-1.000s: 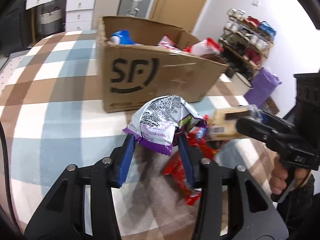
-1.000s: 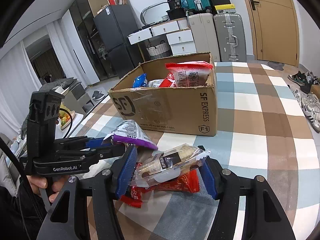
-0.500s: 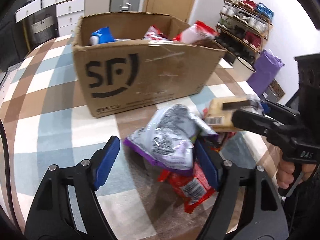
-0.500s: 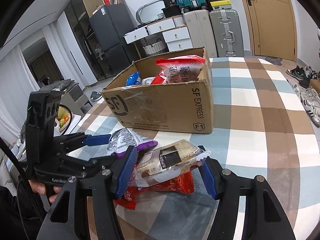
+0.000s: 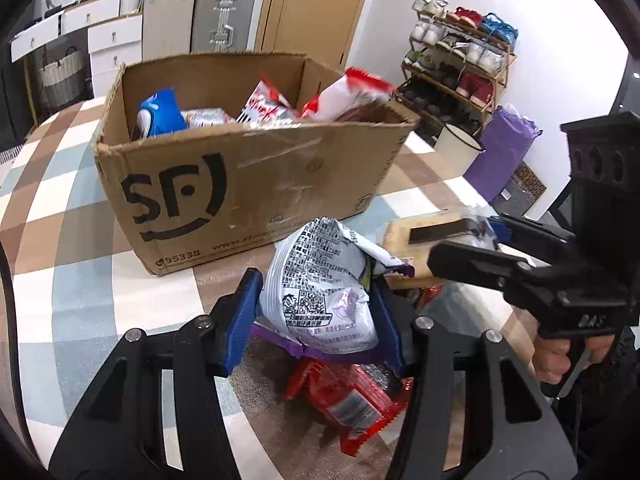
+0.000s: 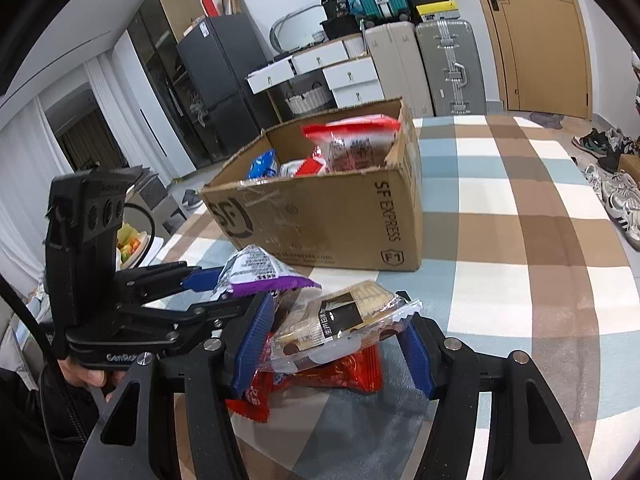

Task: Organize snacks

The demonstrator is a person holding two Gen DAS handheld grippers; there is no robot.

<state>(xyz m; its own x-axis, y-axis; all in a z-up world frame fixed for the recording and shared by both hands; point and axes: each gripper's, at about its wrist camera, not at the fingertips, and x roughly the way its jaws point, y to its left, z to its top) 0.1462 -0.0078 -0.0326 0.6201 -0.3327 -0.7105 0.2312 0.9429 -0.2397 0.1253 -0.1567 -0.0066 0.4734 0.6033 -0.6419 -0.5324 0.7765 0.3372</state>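
Note:
My left gripper (image 5: 316, 316) is closing its jaws on a silver and purple snack bag (image 5: 320, 276), and the blue pads press its sides just above the table. In the right wrist view the same bag (image 6: 256, 268) shows in the left gripper (image 6: 224, 288). My right gripper (image 6: 336, 348) is shut on a clear-wrapped cake pack (image 6: 340, 316), held beside the bag. Red snack packets (image 5: 348, 396) lie on the cloth under both. Behind them stands an open cardboard box (image 5: 248, 184) with several snacks inside.
A checked tablecloth (image 6: 520, 240) covers the table. A shoe rack (image 5: 456, 52), a white bucket (image 5: 456, 148) and a purple bag (image 5: 504, 148) stand off the right edge. Suitcases (image 6: 448, 64), drawers and a dark fridge (image 6: 216, 80) line the far wall. A fruit bowl (image 6: 128, 240) sits at left.
The left gripper opened wide, the silver and purple bag sagged onto the red packets, and the jaws closed on it again. The right gripper kept its hold on the cake pack and stayed put.

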